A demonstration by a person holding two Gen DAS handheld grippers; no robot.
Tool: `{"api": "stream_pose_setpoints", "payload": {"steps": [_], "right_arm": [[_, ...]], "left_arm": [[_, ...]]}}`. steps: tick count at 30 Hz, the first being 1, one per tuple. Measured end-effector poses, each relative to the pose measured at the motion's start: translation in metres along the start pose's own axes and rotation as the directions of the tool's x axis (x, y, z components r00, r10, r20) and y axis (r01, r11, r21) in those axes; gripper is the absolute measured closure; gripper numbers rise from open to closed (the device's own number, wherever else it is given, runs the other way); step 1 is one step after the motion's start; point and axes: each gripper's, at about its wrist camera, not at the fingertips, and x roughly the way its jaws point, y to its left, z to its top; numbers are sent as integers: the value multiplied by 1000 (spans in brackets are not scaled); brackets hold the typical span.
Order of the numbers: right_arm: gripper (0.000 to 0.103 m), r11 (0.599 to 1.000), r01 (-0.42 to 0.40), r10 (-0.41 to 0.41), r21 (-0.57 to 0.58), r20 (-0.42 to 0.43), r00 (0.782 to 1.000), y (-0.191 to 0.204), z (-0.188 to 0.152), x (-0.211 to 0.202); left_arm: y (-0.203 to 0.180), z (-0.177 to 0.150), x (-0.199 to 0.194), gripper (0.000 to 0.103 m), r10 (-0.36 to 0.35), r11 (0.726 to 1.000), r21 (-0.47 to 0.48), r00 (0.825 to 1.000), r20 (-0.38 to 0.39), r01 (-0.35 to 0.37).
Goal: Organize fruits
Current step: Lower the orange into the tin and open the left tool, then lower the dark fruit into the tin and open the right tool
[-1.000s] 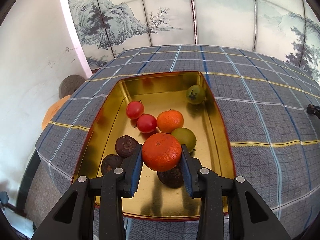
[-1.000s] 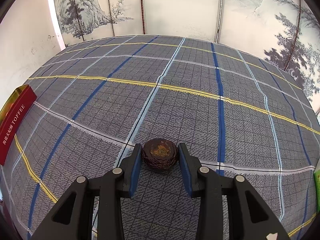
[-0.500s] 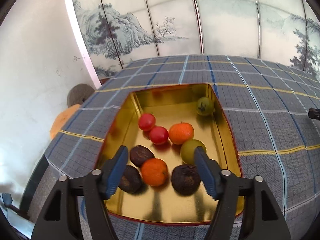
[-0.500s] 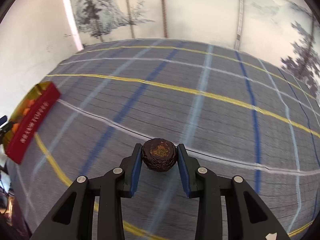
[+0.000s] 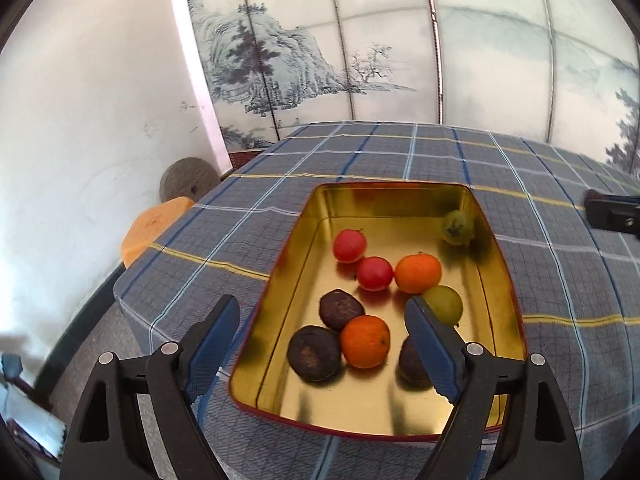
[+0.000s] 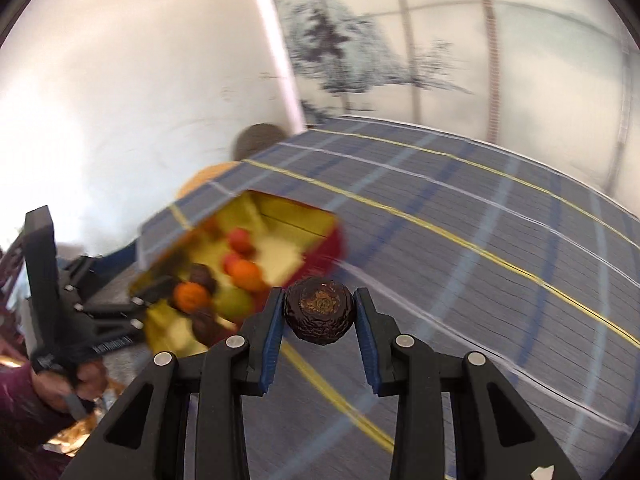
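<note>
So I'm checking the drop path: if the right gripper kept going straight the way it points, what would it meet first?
Probably bare plaid tablecloth. The right gripper, shut on the dark wrinkled fruit, points past the gold tin, which lies to its left. The view is blurred, so depth is uncertain.

Bright, even daylight fills both views, strongest on the white wall [image 5: 92, 128] up and to the left of each hand-held gripper, where it nearly washes out. The left wrist view is sharp; the gold tin [image 5: 304, 240] ahead of the left hand-held gripper [image 5: 326, 334] glares and mirrors its fruit. The right wrist view is smeared by motion blur, though the dark fruit [image 6: 319, 311] between its fingers stays crisp. Fisheye bending curves every edge, with black corners.
</note>
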Motion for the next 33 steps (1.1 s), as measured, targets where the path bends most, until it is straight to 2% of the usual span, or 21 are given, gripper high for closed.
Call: {"api": "stream_pose_setpoints", "payload": {"steps": [7,14,17,22,33], "right_arm": [[71,997,-83,83,1,-38,996,37,22,55],[71,996,-85,86,15,-80,993,48,30,92],[70,996,-83,84,21,-89,992,50,31,100],[70,997,-82,83,13,-99,992,58,33,109],[69,997,-81,79,-13,-111,991,73,32,117]], "left_arm": [[12,0,-9,18,-1,1000,-1,999,40,1],[19,1,-14,18,14,1000,12,998,62,-15],[20,1,-17,18,35,999,18,997,74,-36],[24,2,-23,18,16,1000,10,995,94,-17],[33,5,-45,8,5,1000,-25,988,155,-1]]}}
